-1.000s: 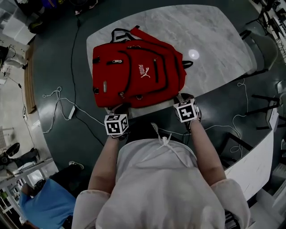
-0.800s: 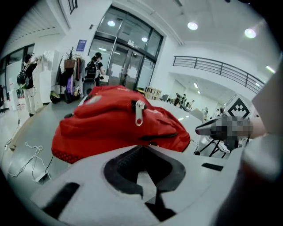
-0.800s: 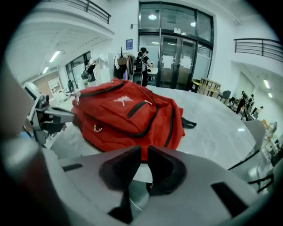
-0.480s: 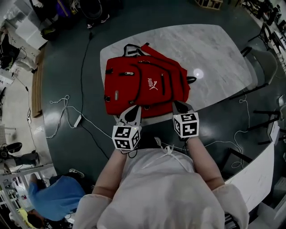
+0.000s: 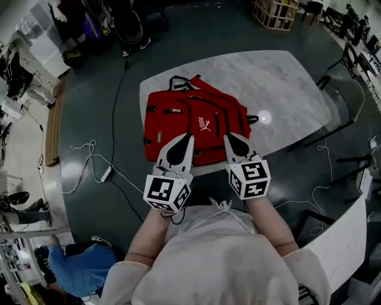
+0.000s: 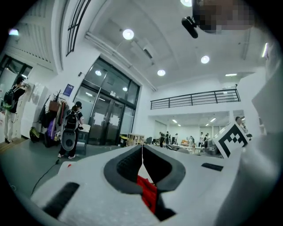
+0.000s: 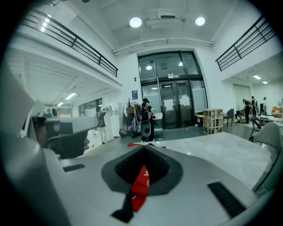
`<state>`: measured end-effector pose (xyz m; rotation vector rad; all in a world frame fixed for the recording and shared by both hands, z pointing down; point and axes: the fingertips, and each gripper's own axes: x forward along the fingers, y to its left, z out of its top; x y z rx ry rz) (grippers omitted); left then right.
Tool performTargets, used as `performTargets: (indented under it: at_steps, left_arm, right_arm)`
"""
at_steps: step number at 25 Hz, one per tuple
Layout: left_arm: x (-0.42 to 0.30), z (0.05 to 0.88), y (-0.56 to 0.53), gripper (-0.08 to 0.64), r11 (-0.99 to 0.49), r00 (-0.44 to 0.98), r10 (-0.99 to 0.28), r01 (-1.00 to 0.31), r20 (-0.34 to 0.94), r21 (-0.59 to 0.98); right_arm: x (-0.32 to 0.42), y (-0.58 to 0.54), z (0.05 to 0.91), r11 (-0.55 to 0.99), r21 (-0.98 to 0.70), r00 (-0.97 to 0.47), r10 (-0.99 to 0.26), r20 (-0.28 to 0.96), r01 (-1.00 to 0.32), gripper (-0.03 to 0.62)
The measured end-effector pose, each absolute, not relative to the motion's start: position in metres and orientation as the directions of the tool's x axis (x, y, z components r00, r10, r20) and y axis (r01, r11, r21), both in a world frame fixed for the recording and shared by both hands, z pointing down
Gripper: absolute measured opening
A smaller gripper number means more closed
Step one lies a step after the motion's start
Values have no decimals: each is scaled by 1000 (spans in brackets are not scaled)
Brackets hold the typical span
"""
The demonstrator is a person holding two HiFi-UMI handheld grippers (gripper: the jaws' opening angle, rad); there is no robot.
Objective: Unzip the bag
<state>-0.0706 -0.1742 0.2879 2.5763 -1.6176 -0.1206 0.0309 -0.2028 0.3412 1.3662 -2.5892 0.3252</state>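
Observation:
A red backpack lies flat on the marble table, its black zippers facing up and its straps at the far end. My left gripper hovers over the bag's near edge with its jaws together and nothing between them. My right gripper hovers beside it, over the near right part, also shut and empty. In the left gripper view the jaws meet at the tip, and red fabric shows through the hollow behind it. The right gripper view shows the same: its jaws closed, the bag below.
Dark chairs stand at the table's right. A white cable trails over the floor on the left. A wooden crate stands beyond the table. A person in blue is at bottom left; others stand by the glass doors.
Both grippers have risen from the bag's near edge and now point forward over it, higher and closer to the head camera. The bag has not moved on the table.

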Motion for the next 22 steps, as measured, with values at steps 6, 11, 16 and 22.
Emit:
performTargets:
  at_steps: [6,11,16,22]
  left_arm:
    - [-67,271,-165,21,-426,422,-905,-898,-57,108]
    - [-68,268,-160,21,-421,417,-907,-900,-57,114]
    - [-65,269,-157,21,-415,413,-910,-904,-42,97]
    - [-66,269,-156,21,-407,406,-913,-909,-34,86]
  right_arm:
    - [27,-192,322,566,-92,-570,-788,234,-819,26]
    - [23,-185,322,580,-80,-581,-779,238,-811,26]
    - [22,-183,321,588,-81,-590,-777,222,-805,26]
    - [19,-181,320,591,-77,-592,-777,215,-803,26]
